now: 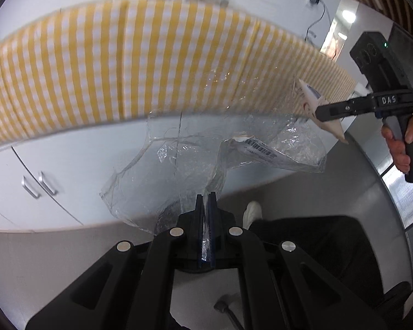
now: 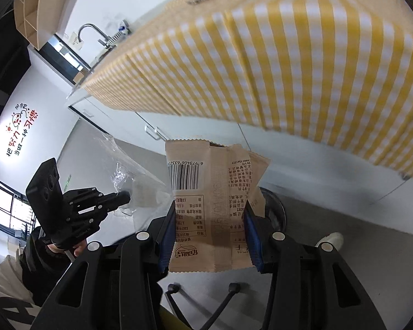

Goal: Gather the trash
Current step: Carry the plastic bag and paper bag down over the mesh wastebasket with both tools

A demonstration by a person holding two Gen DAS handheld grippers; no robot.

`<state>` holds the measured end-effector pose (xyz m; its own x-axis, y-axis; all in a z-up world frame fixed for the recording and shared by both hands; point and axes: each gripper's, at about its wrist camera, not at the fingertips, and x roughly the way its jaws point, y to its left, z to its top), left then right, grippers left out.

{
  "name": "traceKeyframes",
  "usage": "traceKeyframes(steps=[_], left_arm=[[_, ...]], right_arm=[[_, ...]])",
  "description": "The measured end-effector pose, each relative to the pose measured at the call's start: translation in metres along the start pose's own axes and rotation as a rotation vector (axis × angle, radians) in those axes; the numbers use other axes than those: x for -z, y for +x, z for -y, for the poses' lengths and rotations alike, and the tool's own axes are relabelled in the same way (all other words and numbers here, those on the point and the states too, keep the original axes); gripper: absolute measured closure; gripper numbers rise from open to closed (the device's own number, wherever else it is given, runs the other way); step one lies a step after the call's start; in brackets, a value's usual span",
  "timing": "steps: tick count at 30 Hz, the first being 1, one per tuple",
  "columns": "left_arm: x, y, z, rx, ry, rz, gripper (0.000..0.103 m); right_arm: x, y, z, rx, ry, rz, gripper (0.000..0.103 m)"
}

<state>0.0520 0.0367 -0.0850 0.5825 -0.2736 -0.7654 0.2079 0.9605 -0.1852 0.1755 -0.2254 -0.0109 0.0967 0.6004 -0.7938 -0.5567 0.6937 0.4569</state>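
Film point(image 1: 206, 154) — clamped in left gripper point(image 1: 205, 200) jaws, hanging limp, light, slippery | wrapper point(image 2: 212, 203) — pinched across its width by right gripper point(image 2: 210, 236), crinkly, weightless | both held off the worktop point(image 1: 96, 63).

Right gripper point(image 2: 209, 227) jaws clamp a tan snack wrapper point(image 2: 206, 192).

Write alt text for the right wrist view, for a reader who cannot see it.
The right gripper holds a tan snack wrapper with a barcode upright between its blue-padded fingers. Behind it hangs a yellow-and-white checked tablecloth over white cabinets. At left, the left gripper pinches crumpled clear plastic.
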Motion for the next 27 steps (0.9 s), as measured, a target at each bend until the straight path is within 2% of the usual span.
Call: traceKeyframes(steps=[5,9,11,14,18,21,27], left_arm=[[0.019,0.044,-0.002,-0.026,0.026,-0.102,0.099],[0.038,0.091,-0.006,-0.056,0.041,-0.198,0.099],[0.046,0.11,-0.011,-0.078,0.023,-0.236,0.099],[0.065,0.151,-0.015,-0.133,-0.001,-0.332,0.099],[0.087,0.204,-0.02,-0.189,-0.033,-0.461,0.099],[0.1,0.237,-0.026,-0.206,-0.086,-0.544,0.099],[0.118,0.287,-0.037,-0.229,-0.139,-0.653,0.099]], right_arm=[[0.01,0.039,0.025,-0.016,0.041,-0.046,0.056],[0.031,0.083,0.049,-0.034,0.092,-0.097,0.055],[0.044,0.108,0.058,-0.036,0.121,-0.122,0.055],[0.062,0.153,0.084,-0.067,0.207,-0.175,0.055],[0.081,0.201,0.112,-0.065,0.295,-0.224,0.055],[0.092,0.229,0.129,-0.071,0.364,-0.25,0.055],[0.108,0.274,0.145,-0.08,0.451,-0.31,0.055]])
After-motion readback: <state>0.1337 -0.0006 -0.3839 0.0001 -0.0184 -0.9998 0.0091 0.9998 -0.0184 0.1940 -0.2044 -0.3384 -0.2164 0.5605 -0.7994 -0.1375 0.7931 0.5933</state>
